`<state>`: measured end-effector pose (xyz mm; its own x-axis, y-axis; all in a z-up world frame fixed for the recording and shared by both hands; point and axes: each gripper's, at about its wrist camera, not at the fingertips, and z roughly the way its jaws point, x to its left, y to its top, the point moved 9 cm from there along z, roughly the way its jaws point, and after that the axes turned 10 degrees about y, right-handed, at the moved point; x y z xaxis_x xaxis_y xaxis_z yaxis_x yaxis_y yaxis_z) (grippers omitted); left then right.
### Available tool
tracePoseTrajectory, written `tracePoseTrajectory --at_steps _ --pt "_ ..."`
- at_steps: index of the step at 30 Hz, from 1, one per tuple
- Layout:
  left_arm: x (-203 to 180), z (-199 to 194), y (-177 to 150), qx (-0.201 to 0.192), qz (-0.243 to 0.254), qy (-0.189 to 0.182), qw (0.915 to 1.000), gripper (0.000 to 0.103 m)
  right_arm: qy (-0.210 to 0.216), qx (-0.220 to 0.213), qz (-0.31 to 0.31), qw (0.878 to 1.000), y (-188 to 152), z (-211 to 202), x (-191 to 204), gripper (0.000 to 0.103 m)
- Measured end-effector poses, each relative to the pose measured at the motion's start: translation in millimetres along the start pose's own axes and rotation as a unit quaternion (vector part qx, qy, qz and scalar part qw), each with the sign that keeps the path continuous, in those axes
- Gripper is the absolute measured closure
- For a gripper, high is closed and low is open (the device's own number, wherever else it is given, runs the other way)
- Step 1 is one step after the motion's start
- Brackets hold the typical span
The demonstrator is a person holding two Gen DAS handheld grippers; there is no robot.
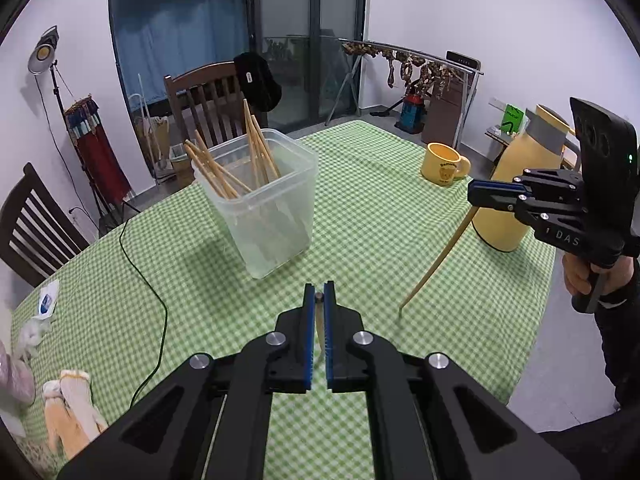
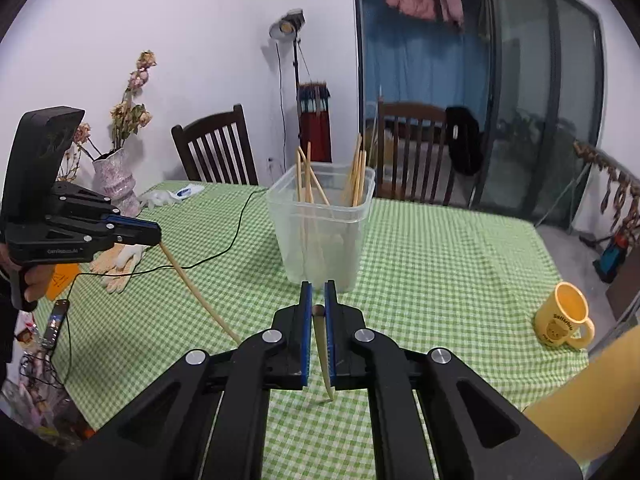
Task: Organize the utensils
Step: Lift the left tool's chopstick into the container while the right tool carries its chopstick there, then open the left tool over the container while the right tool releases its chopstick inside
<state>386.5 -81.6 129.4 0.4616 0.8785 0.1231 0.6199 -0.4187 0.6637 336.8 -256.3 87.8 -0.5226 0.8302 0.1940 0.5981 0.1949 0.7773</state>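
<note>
Left gripper (image 1: pixel 319 294) clamps one chopstick (image 2: pixel 192 286) above green checked tablecloth (image 1: pixel 380 208); right gripper (image 2: pixel 319 296) pinches second chopstick (image 1: pixel 436 260), tip apparently near cloth; clear tub (image 1: pixel 260 200) of chopsticks stands mid-table, beyond both grippers; yellow mug (image 1: pixel 444 164) at right.

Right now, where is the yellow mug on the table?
The yellow mug stands upright on the green checked tablecloth, far right in the left wrist view, beside the yellow thermos jug and to the right of the clear chopstick container.
</note>
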Motion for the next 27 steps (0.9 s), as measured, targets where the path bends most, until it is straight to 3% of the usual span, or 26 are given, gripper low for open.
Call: tracePoseTrajectory --at_steps 4,7,13,18,22,24,27 --pt "0.8 4.5 11.2 0.007 0.001 -0.002 1.0000 0.102 0.015 0.014 0.008 1.000 12.4 1.1 -0.4 0.097" --pt "2.9 -5.4 37.9 -0.013 0.012 0.017 0.9997 0.102 0.023 -0.002 -0.001 1.000 44.1 -3.9 5.9 0.097" --pt "8.3 -57.6 113.5 -0.084 0.019 0.032 0.9957 0.102 0.012 -0.054 -0.050 0.997 144.3 -15.3 26.0 0.097" --pt "25.7 -86.1 175.7 -0.124 0.011 0.069 0.9899 0.102 0.019 -0.095 -0.047 0.994 216.7 -17.1 24.3 0.097" --pt "43.8 -81.7 205.6 -0.131 0.000 0.076 0.9884 0.102 0.012 -0.102 -0.040 0.994 247.0 4.2 10.7 0.097" --pt "54.8 -65.8 214.8 -0.126 -0.004 0.088 0.9881 0.102 0.013 -0.095 -0.027 0.995 254.3 24.9 0.0 0.097" --pt "66.7 -27.7 216.7 -0.100 -0.013 0.074 0.9921 0.102 0.016 -0.072 -0.003 0.997 253.5 65.4 -19.4 0.097"
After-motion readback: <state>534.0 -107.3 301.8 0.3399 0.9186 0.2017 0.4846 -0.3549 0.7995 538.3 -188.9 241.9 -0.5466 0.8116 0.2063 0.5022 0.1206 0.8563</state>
